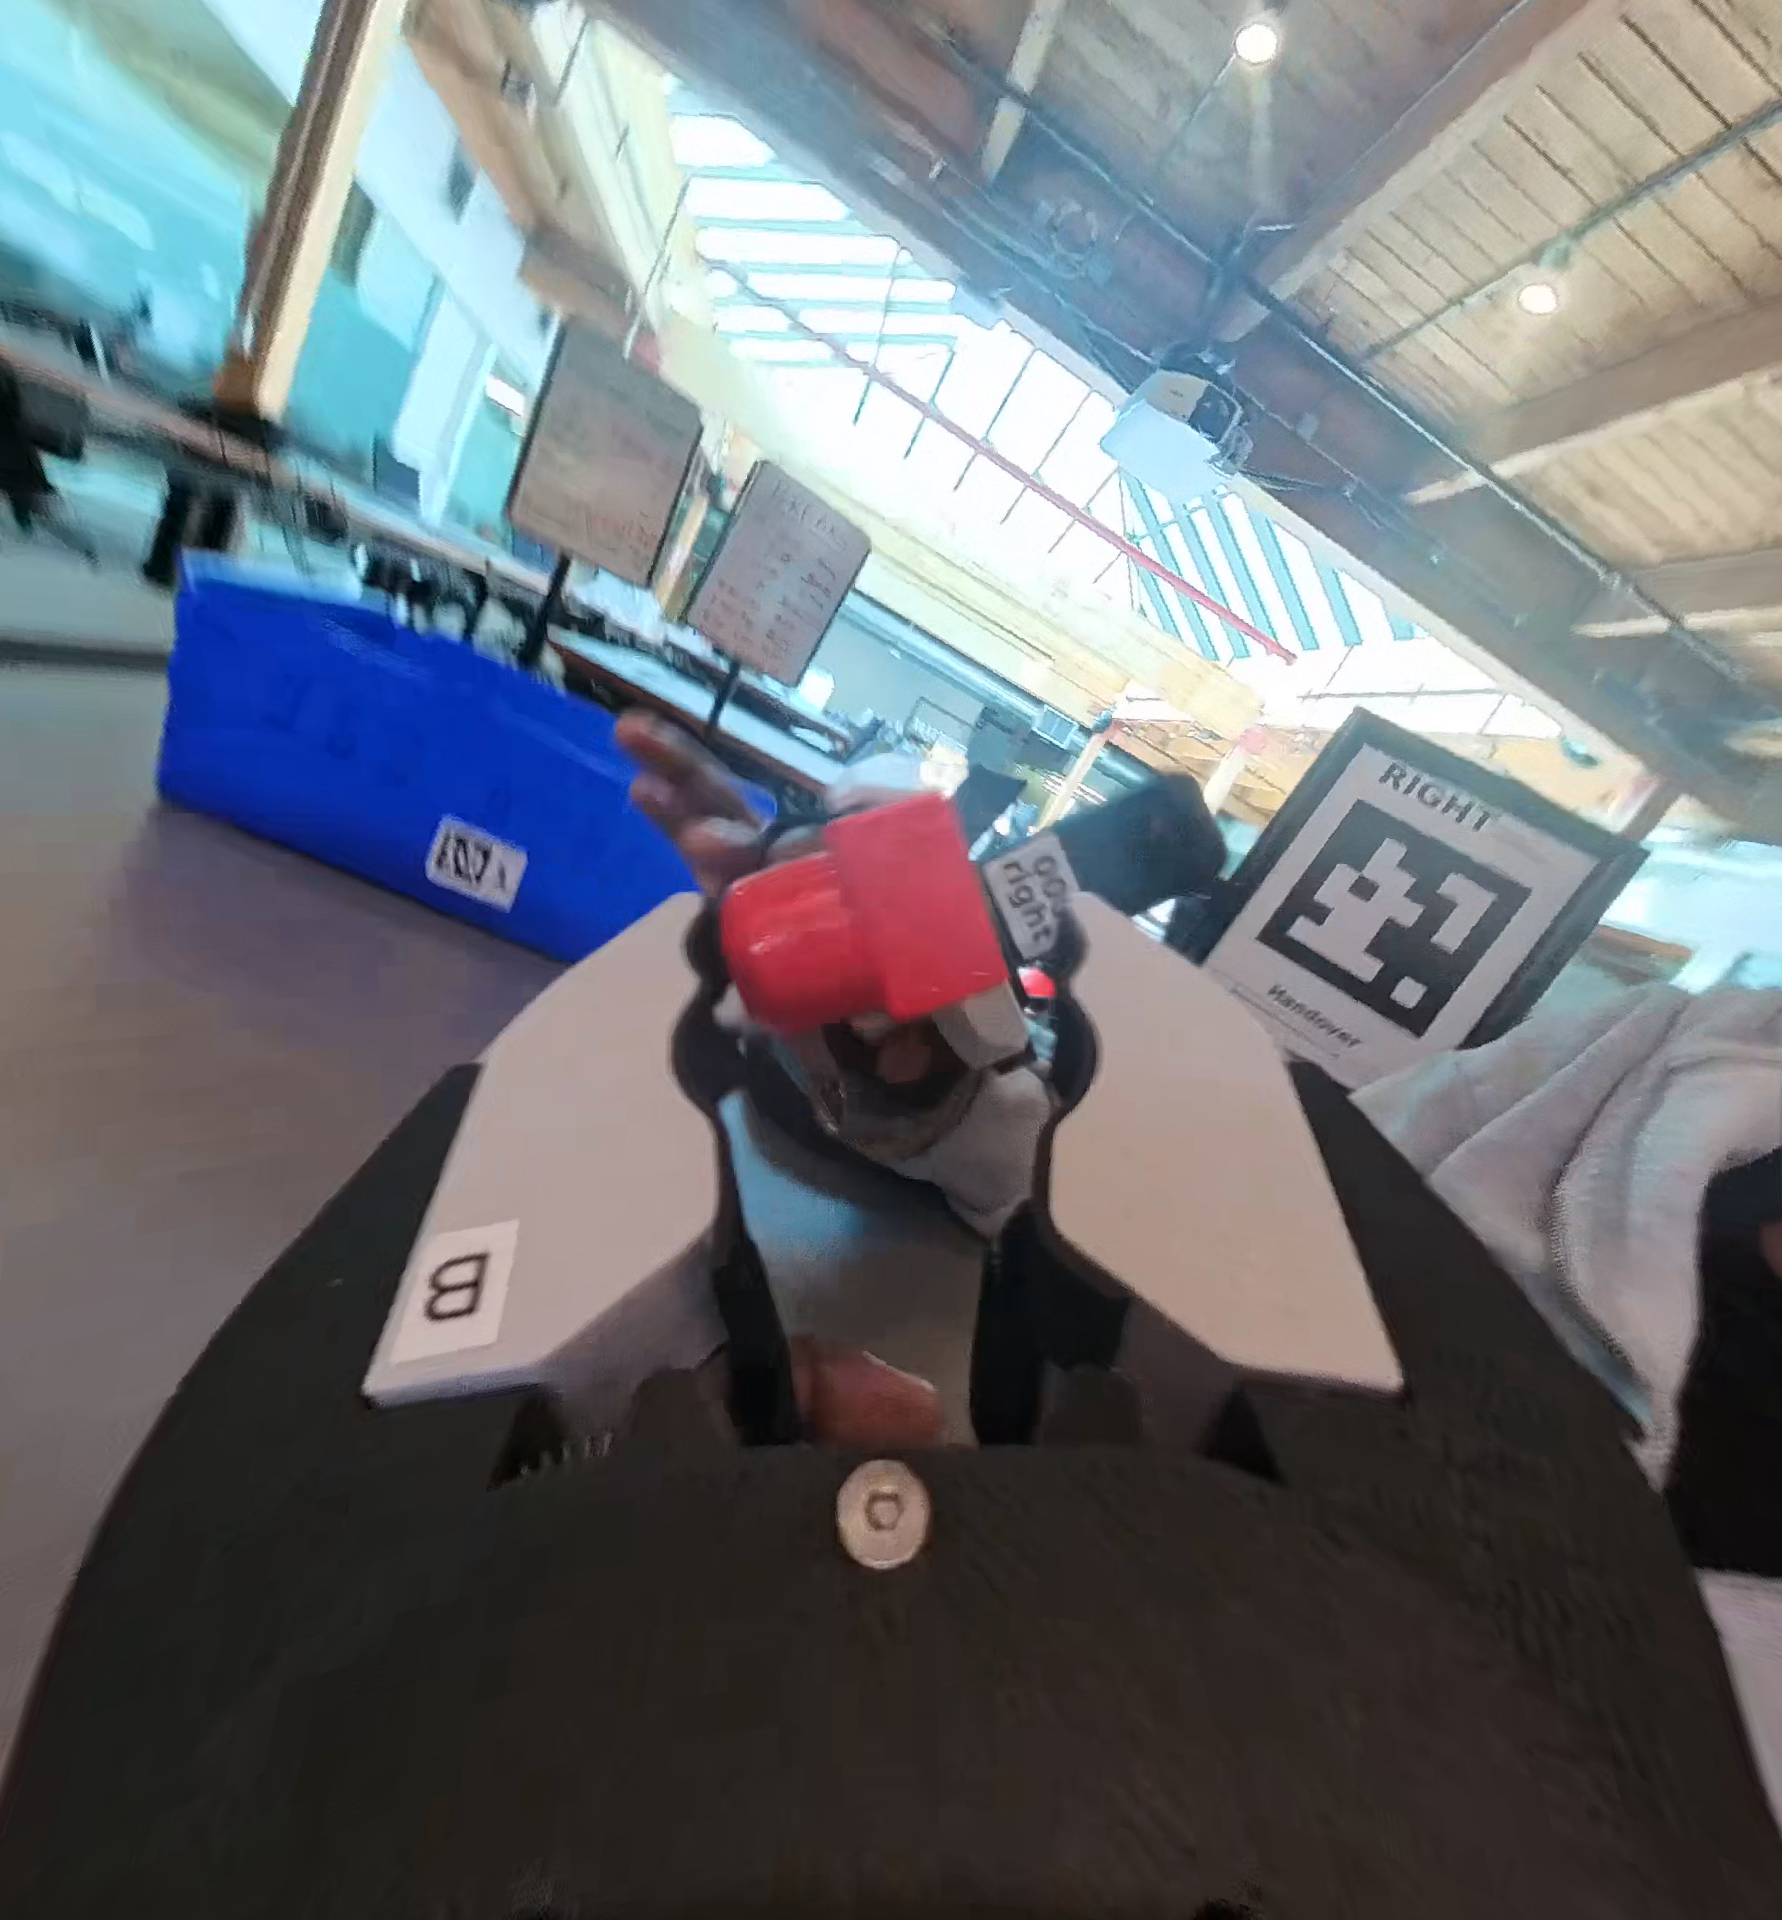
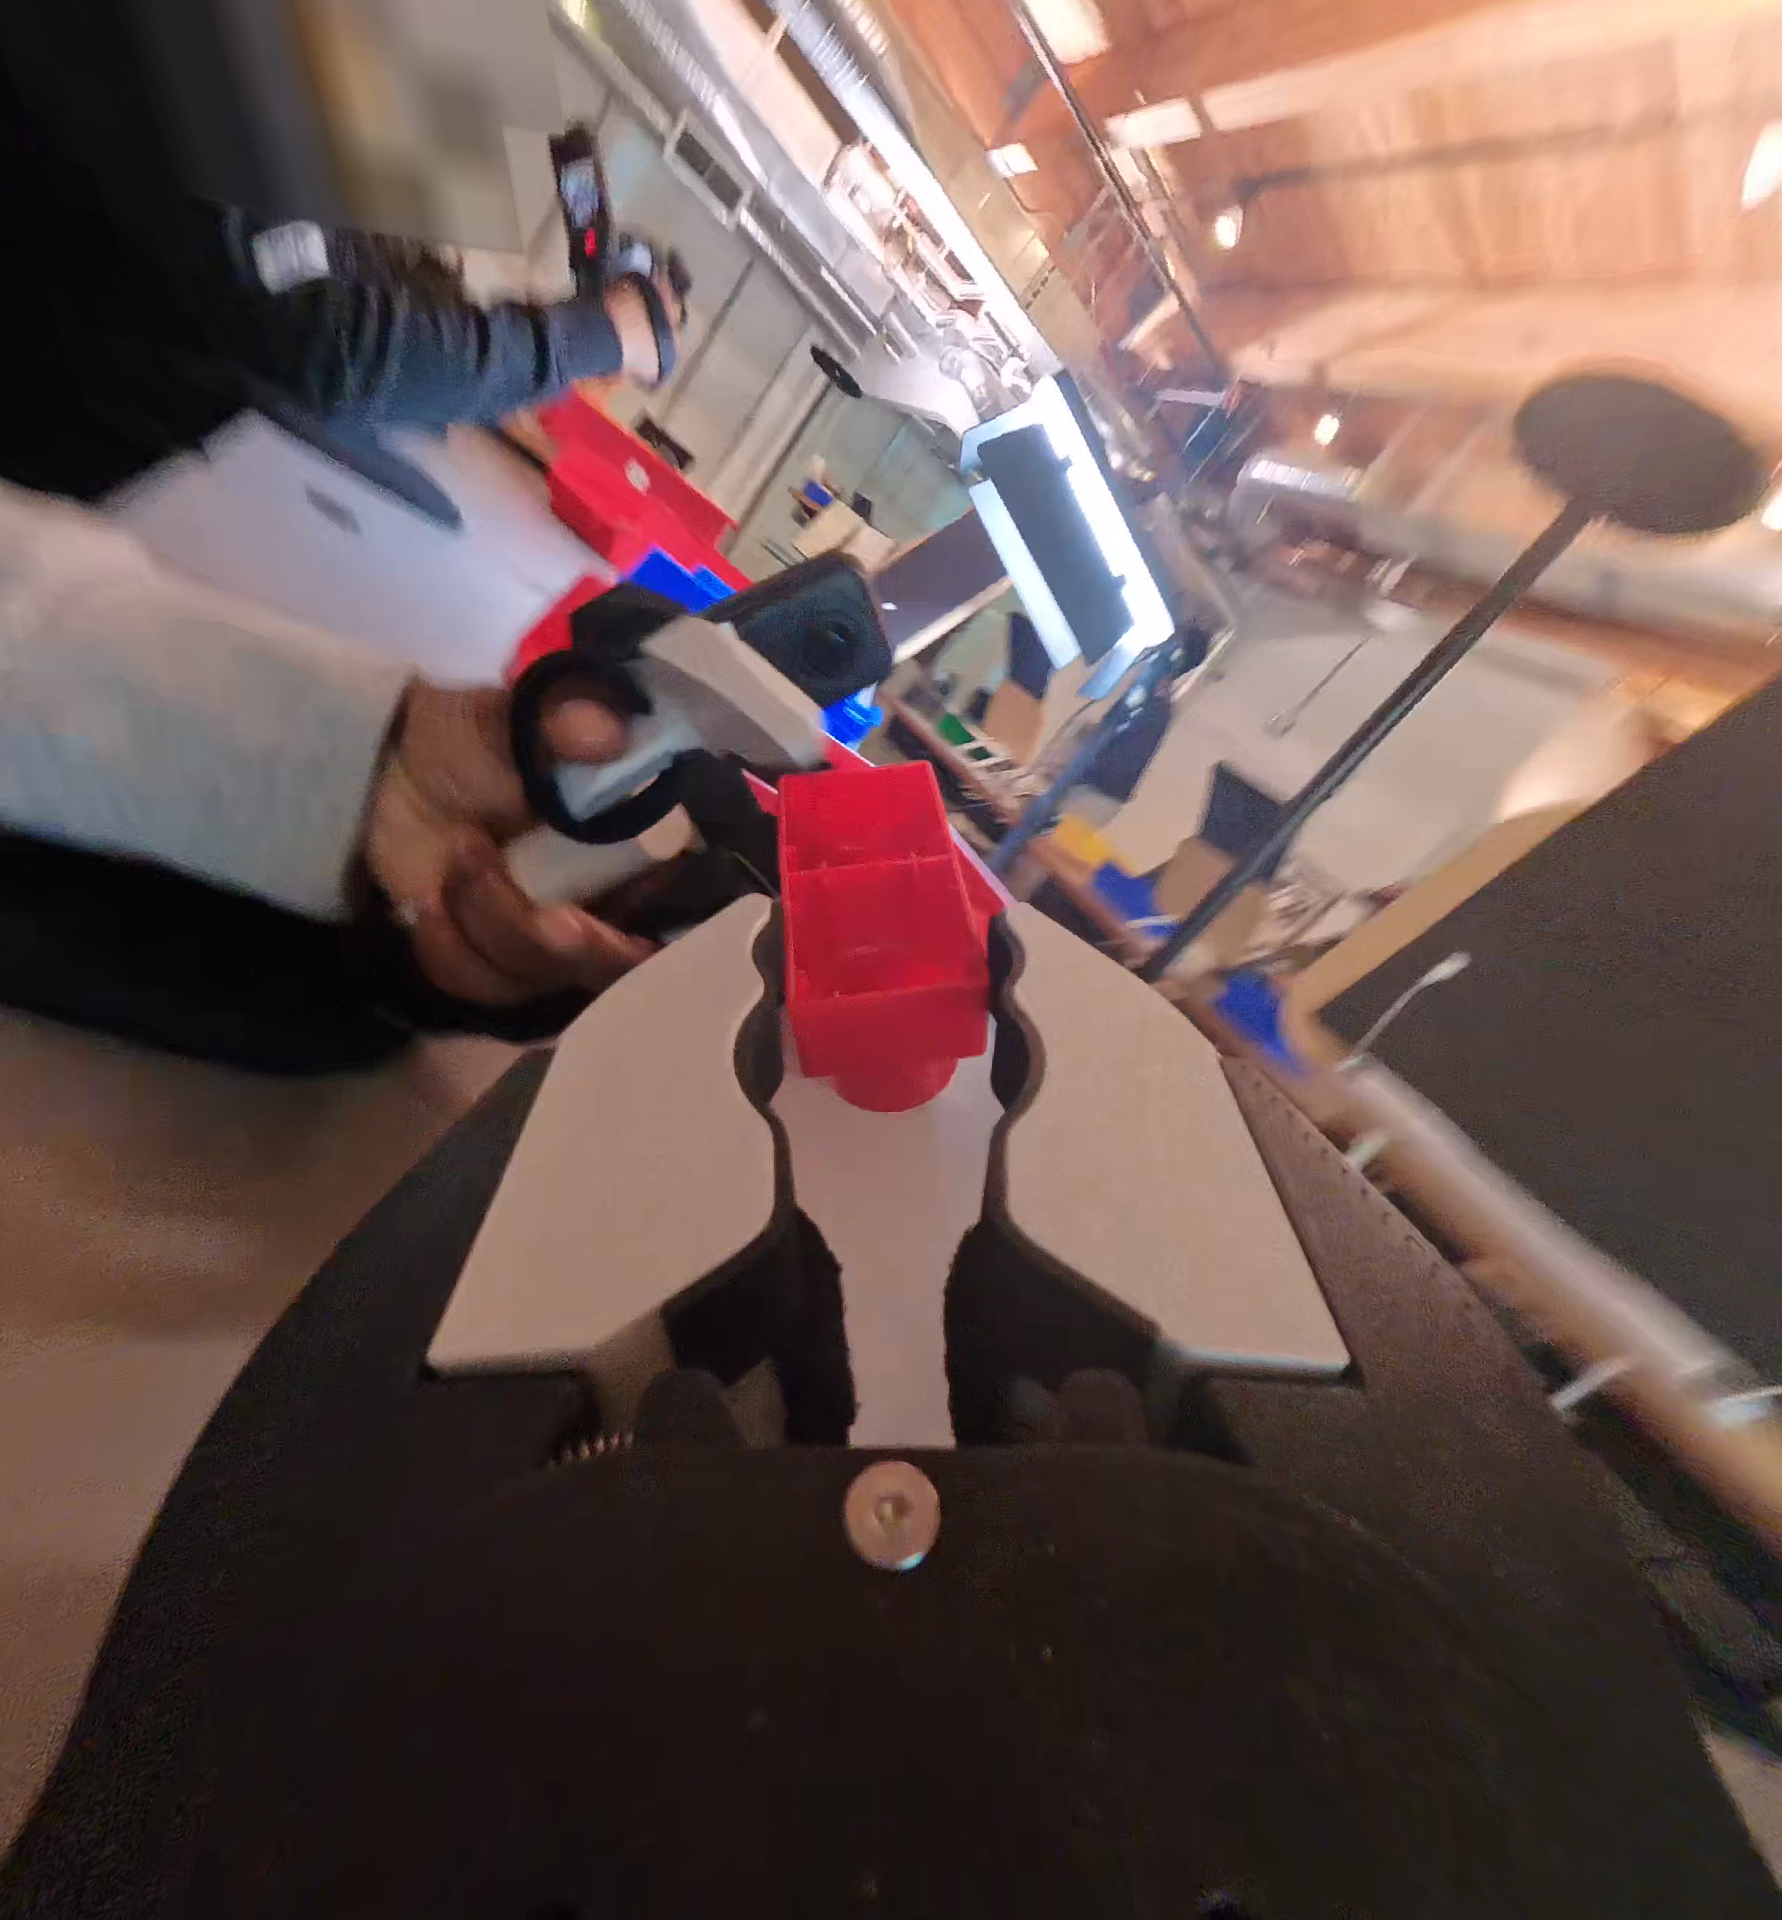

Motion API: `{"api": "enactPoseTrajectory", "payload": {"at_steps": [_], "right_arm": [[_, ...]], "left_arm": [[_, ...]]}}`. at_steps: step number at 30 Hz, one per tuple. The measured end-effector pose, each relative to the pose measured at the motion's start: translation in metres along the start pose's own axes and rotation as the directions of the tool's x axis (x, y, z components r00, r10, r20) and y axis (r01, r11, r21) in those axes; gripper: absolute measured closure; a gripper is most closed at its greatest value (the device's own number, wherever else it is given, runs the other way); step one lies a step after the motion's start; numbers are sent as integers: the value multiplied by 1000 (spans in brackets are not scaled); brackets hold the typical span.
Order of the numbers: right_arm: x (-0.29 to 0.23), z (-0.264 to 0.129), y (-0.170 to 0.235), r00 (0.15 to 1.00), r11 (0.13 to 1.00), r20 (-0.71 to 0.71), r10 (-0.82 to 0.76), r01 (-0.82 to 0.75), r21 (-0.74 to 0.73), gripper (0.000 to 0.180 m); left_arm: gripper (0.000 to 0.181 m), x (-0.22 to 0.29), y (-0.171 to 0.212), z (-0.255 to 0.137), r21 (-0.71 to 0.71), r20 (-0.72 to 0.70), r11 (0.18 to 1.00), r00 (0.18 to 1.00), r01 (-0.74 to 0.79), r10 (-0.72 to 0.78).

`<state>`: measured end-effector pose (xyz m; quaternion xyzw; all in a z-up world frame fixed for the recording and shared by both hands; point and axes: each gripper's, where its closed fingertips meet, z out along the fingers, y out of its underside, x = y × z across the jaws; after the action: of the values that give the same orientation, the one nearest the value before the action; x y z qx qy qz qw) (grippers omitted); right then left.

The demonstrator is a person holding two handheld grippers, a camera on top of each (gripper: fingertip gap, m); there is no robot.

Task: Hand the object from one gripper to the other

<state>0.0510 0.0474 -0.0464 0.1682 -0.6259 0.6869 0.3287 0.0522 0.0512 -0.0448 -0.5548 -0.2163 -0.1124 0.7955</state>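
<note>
A red plastic block [image 2: 882, 935] with a round stud sits clamped between the grey fingers of my right gripper [image 2: 887, 925], held up in the air. In the left wrist view the same block [image 1: 866, 914] lies between the tips of my left gripper [image 1: 882, 935], whose jaws stand apart with a gap on each side of it. A white finger [image 1: 991, 1023] of the right gripper shows under the block. In the right wrist view the left gripper [image 2: 752, 748], held by a hand [image 2: 471, 862], is at the block's upper left.
A blue bin [image 1: 378, 748] stands on the grey table [image 1: 139, 987] at the left. A framed marker board [image 1: 1386, 894] stands at the right, with grey cloth [image 1: 1593, 1122] beside it. Behind are red bins [image 2: 627, 488], a black stand pole [image 2: 1386, 727] and another person's dark sleeve [image 2: 399, 332].
</note>
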Motion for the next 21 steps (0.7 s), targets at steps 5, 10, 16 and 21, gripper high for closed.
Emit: {"api": "enactPoseTrajectory", "payload": {"at_steps": [5,10,16,21], "right_arm": [[8,-10,9,649,674,196,735,-731,-107,143],[-3,-12,6,479,538,287,830,-823,-181,143],[-6,-10,5,518,575,283,807,-798,-179,143],[12,-5,-7,935,929,69,349,-355,101,98]], "left_arm": [[99,8,-5,2,11,103,913,909,-408,405],[108,2,7,4,-70,65,969,968,-236,241],[144,3,14,4,-104,51,964,966,-246,252],[145,-2,-3,-5,13,17,1000,1000,10,-10]]}}
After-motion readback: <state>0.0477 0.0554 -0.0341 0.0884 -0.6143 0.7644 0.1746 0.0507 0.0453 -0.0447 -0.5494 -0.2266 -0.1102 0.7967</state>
